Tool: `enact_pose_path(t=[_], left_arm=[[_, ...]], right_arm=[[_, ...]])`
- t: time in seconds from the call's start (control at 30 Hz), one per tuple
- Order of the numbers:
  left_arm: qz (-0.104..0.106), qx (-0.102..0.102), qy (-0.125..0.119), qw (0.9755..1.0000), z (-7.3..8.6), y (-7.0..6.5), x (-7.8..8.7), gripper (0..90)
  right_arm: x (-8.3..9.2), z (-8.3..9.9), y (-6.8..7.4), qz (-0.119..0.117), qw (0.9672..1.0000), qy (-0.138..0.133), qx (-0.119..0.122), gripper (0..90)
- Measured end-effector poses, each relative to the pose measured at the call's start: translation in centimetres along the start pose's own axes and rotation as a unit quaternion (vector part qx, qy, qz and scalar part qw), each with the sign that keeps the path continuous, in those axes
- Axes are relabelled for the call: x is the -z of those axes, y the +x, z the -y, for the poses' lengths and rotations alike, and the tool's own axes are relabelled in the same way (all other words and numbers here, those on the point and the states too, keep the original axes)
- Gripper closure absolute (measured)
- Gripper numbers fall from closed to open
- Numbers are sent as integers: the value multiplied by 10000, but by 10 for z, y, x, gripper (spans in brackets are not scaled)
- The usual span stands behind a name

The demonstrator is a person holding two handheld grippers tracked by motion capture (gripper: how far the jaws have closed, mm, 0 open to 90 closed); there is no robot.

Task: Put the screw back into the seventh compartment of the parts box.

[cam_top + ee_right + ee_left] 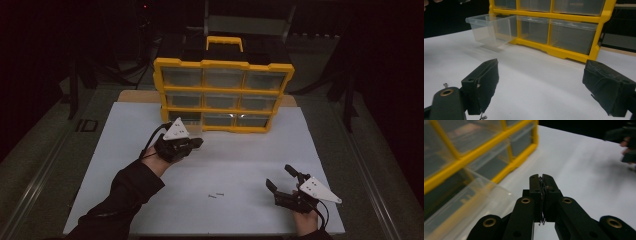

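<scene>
A yellow cabinet (223, 95) stands at the back of the white counter (250, 155), its lower-left drawer (490, 30) pulled out. The left hand-held gripper (543, 185), near that drawer, is clamped tight on a small screw (548, 187). The right hand-held gripper (280, 181) gapes empty. Two screws (215, 195) lie between them.

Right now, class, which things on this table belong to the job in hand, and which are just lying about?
In the job: left gripper, shut on a small metal piece, probably a screw; pulled-out clear plastic drawer; two small metal screws on the white board.
Lying about: yellow plastic cabinet with its closed drawers; black case with yellow handle behind; open right gripper.
</scene>
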State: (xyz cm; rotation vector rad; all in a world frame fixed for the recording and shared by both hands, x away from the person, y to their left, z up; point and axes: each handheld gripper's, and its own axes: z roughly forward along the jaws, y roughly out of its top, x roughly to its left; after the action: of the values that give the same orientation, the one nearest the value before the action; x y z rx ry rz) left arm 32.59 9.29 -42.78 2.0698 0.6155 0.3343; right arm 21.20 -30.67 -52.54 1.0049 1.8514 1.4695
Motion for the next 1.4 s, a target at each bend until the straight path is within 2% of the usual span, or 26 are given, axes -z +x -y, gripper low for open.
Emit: enact_pose_path(t=[0.07, 0.17, 0.2, 0.23, 0.33, 0.37, 0.4, 0.43, 0.47, 0.57, 0.6, 0.63, 0.7, 0.73, 0.77, 0.87, 0.93, 0.97, 1.0, 1.03, 1.07, 1.17, 1.2, 1.23, 1.33, 1.4], left_arm=[[-187, 156, -60, 9997, 0, 9, 4, 864], [-277, 236, -65, 9993, 0, 13, 5, 864], [-398, 358, -95, 9985, 0, 18, 5, 864], [-398, 358, -95, 9985, 0, 18, 5, 864], [-631, 530, -99, 9966, 2, 25, 3, 864], [-631, 530, -99, 9966, 2, 25, 3, 864], [-718, 622, -91, 9954, 3, 27, 2, 864], [-718, 622, -91, 9954, 3, 27, 2, 864], [-801, 732, -84, 9941, 4, 31, 0, 863], [-866, 793, -73, 9931, 5, 34, -2, 864], [-914, 912, -35, 9916, 6, 37, -5, 863], [-914, 912, -35, 9916, 6, 37, -5, 863], [-947, 1010, 51, 9904, 7, 41, -7, 863], [-1014, 1082, 125, 9889, 8, 44, -9, 864], [-1014, 1082, 125, 9889, 8, 44, -9, 863], [-1059, 1253, 391, 9857, 10, 51, -15, 863], [-1084, 1310, 511, 9841, 11, 53, -18, 863], [-1084, 1310, 511, 9841, 11, 53, -18, 863], [-1058, 1372, 668, 9826, 12, 56, -22, 863], [-1058, 1372, 668, 9826, 12, 56, -22, 862], [-1023, 1425, 841, 9809, 12, 58, -26, 862], [-1013, 1446, 963, 9796, 12, 59, -30, 862], [-1011, 1475, 1081, 9779, 12, 60, -34, 862], [-1011, 1475, 1081, 9779, 12, 60, -34, 862], [-977, 1524, 1232, 9757, 12, 63, -39, 862], [-905, 1575, 1210, 9759, 12, 64, -41, 856]], right_arm=[[-1, 0, 0, -2, 10000, 18, 8, 137], [-1, 0, 0, -4, 10000, 20, 10, 138], [0, 0, 0, -16, 10000, 3, -8, 137], [0, 0, 0, -16, 10000, 3, -8, 137], [0, 0, 0, -16, 10000, 4, -4, 137], [0, 0, 0, -16, 10000, 4, -4, 137], [-1, 0, 0, -16, 10000, 12, 2, 137], [-1, 0, 0, -16, 10000, 12, 2, 137], [-1, 0, 1, -18, 10000, 19, 4, 137], [-1, 0, 1, -18, 10000, 20, 9, 137], [-1, 0, 0, -21, 10000, 16, 0, 137], [-1, 0, 0, -21, 10000, 16, 0, 137], [-1, 0, 0, -20, 10000, 16, 2, 137], [-1, 0, 0, -22, 10000, 14, 2, 138], [-1, 0, 0, -22, 10000, 14, 2, 138], [-1, 0, 0, -27, 10000, 31, -4, 138], [-1, 0, 0, -24, 10000, 23, 2, 137], [-1, 0, 0, -24, 10000, 23, 2, 137], [-1, 0, 0, -22, 10000, 27, 0, 137], [-1, 0, 0, -22, 10000, 27, 0, 137], [-1, 1, 0, -24, 10000, 32, -4, 137], [-1, 1, 0, -25, 10000, 38, -2, 138], [-1, 1, 0, -25, 10000, 42, 4, 137], [-1, 1, 0, -25, 10000, 42, 4, 137], [-1, 1, 0, -23, 10000, 45, 4, 137], [-1, 1, 0, -23, 10000, 56, 5, 137]])
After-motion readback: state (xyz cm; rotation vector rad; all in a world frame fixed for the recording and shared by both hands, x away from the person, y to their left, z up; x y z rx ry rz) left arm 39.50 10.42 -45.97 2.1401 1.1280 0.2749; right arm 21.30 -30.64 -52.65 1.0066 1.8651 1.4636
